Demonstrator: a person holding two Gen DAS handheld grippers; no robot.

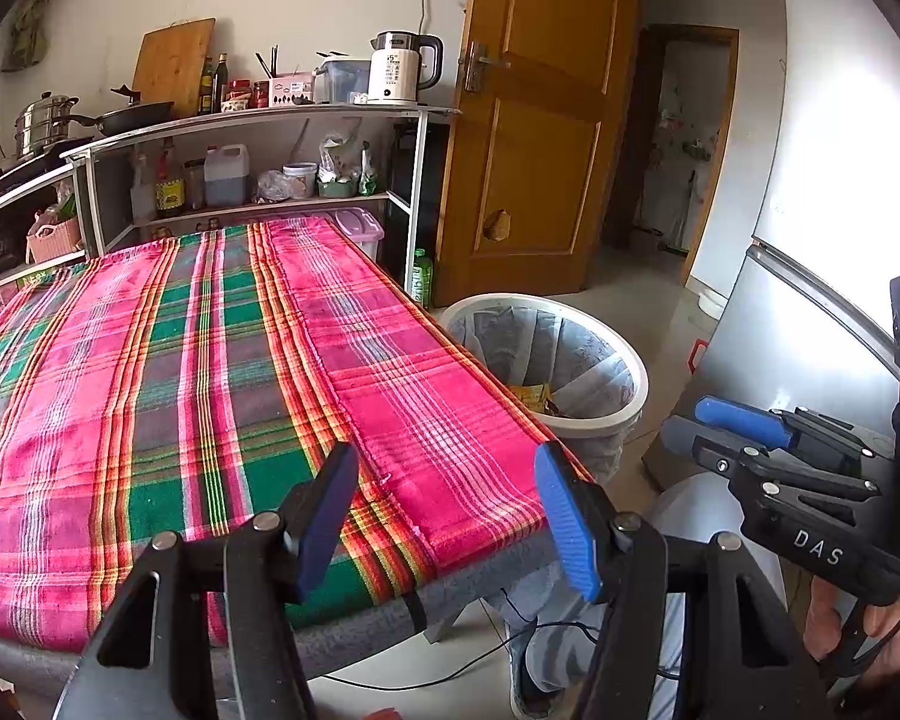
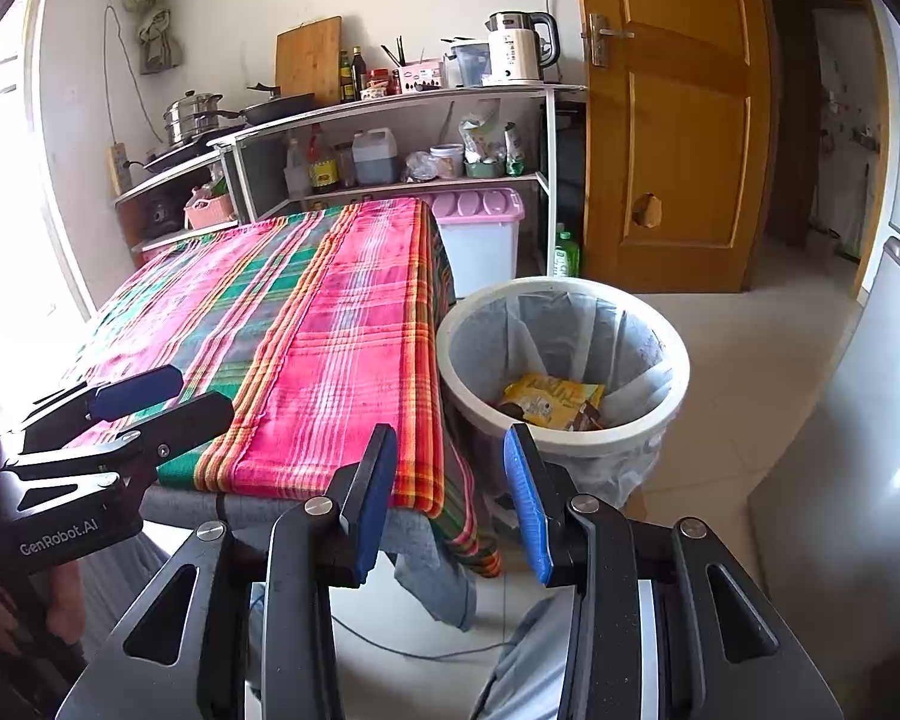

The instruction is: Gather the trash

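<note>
A white trash bin (image 2: 681,372) with a grey liner stands on the floor at the table's right side; it also shows in the left wrist view (image 1: 636,372). Yellow snack wrappers (image 2: 555,399) lie inside it, also visible in the left wrist view (image 1: 531,399). My left gripper (image 1: 447,519) is open and empty over the table's near edge. My right gripper (image 2: 450,495) is open and empty, held near the table's front right corner, short of the bin. Each gripper shows in the other's view: the right one (image 1: 714,426) and the left one (image 2: 162,399).
A table with a pink and green plaid cloth (image 1: 210,372) fills the left. Kitchen shelves (image 1: 258,120) with pots, bottles and a kettle stand behind it. A pink-lidded box (image 2: 480,228), a wooden door (image 2: 672,120) and a grey fridge (image 2: 870,420) surround the bin. A cable lies on the floor.
</note>
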